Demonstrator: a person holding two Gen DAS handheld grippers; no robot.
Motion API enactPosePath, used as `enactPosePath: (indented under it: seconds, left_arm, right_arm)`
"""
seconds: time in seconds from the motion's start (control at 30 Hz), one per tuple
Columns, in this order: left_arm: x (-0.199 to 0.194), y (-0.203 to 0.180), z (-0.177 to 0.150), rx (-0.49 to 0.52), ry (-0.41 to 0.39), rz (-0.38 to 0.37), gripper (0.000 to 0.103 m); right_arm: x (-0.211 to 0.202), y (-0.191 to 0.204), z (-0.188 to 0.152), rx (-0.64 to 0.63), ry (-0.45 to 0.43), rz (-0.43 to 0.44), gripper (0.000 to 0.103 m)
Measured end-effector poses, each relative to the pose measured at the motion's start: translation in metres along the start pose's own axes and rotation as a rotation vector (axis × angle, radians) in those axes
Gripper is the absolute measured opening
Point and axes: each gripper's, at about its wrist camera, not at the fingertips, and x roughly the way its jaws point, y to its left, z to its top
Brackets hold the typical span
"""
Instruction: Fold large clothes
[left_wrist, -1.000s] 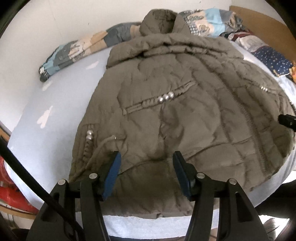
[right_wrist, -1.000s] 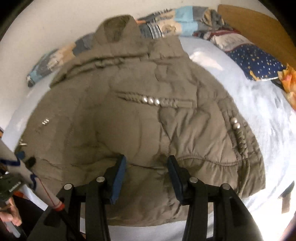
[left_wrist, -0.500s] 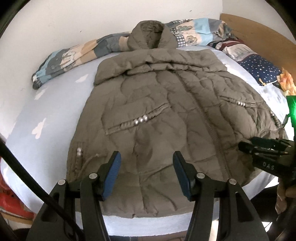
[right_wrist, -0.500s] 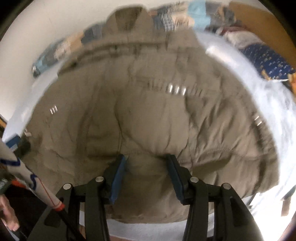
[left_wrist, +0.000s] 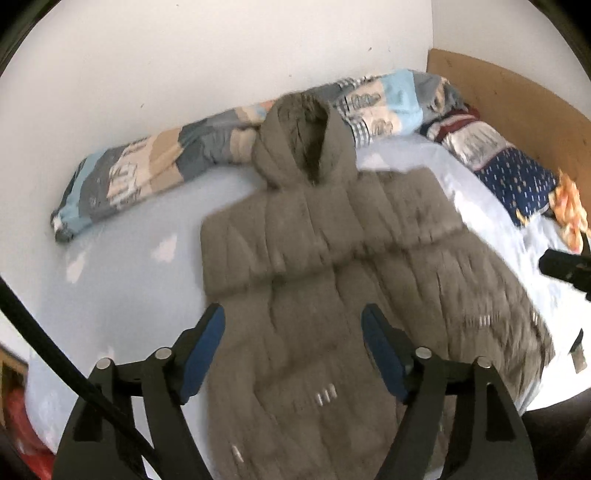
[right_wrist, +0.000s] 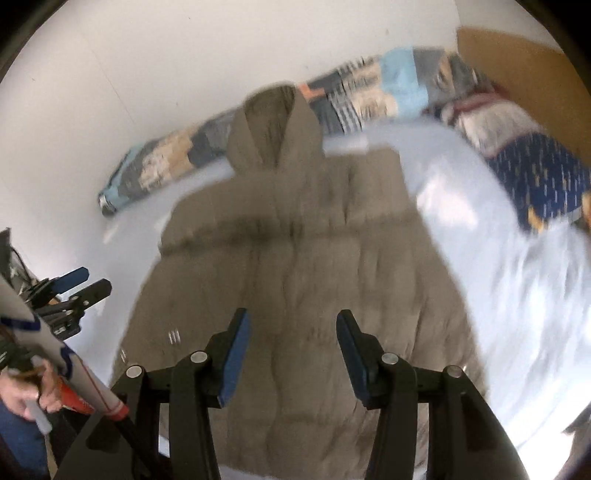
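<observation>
A large olive-brown hooded puffer jacket (left_wrist: 332, 266) lies spread flat on the pale blue bed, hood toward the wall; it also shows in the right wrist view (right_wrist: 295, 258). My left gripper (left_wrist: 293, 345) is open and empty, held above the jacket's lower left part. My right gripper (right_wrist: 291, 352) is open and empty, held above the jacket's lower middle. The left gripper's fingers (right_wrist: 74, 284) show at the left edge of the right wrist view, and the right gripper's tip (left_wrist: 565, 266) shows at the right edge of the left wrist view.
A rolled patchwork blanket (left_wrist: 155, 173) lies along the white wall behind the hood. Patterned pillows (left_wrist: 513, 177) and a wooden headboard (left_wrist: 517, 96) are at the far right. The bed sheet (left_wrist: 122, 280) is bare left of the jacket.
Both grippers have pulled back and risen away from the jacket, so the whole jacket and the wall show now. Both views are motion-blurred. Both stayed open.
</observation>
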Motion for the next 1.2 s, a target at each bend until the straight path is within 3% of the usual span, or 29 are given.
enactPosePath:
  seconds: [0.13, 0.3, 0.53, 0.7, 0.93, 0.97, 1.0, 1.03, 1.07, 1.13, 1.2]
  left_arm:
    - [0.030, 0.023, 0.082, -0.016, -0.015, -0.002, 0.081]
    - [0.102, 0.047, 0.167, -0.066, 0.003, -0.013, 0.083]
    - [0.229, 0.081, 0.260, -0.180, 0.008, 0.029, 0.083]
    - [0.293, 0.090, 0.309, -0.235, -0.012, 0.009, 0.083]
    - [0.360, 0.067, 0.342, -0.176, -0.019, 0.018, 0.083]
    - [0.367, 0.064, 0.343, -0.169, -0.013, 0.031, 0.081]
    - [0.376, 0.060, 0.342, -0.156, 0.011, 0.063, 0.071]
    - [0.384, 0.058, 0.339, -0.146, 0.041, 0.086, 0.022]
    - [0.391, 0.057, 0.335, -0.143, 0.081, 0.076, 0.012]
    - [0.383, 0.064, 0.323, -0.152, 0.052, 0.080, 0.012]
    - [0.365, 0.075, 0.312, -0.179, 0.042, 0.037, 0.012]
  right_arm:
    - [0.001, 0.002, 0.082, 0.005, -0.016, 0.022, 0.058]
    - [0.051, 0.013, 0.179, -0.022, -0.031, 0.030, 0.063]
    - [0.200, 0.019, 0.299, -0.040, -0.033, 0.006, 0.064]
    - [0.293, 0.006, 0.353, -0.033, -0.031, -0.028, 0.064]
    - [0.384, -0.001, 0.390, -0.069, -0.042, -0.129, 0.064]
    - [0.392, -0.005, 0.393, -0.051, -0.046, -0.107, 0.060]
    - [0.399, -0.007, 0.393, -0.046, -0.032, -0.091, 0.033]
    - [0.405, -0.006, 0.390, -0.062, -0.013, -0.119, 0.014]
    - [0.404, -0.004, 0.385, -0.091, -0.029, -0.158, 0.008]
    - [0.388, -0.003, 0.377, -0.103, -0.071, -0.155, 0.007]
    - [0.365, -0.008, 0.372, -0.081, -0.100, -0.127, 0.007]
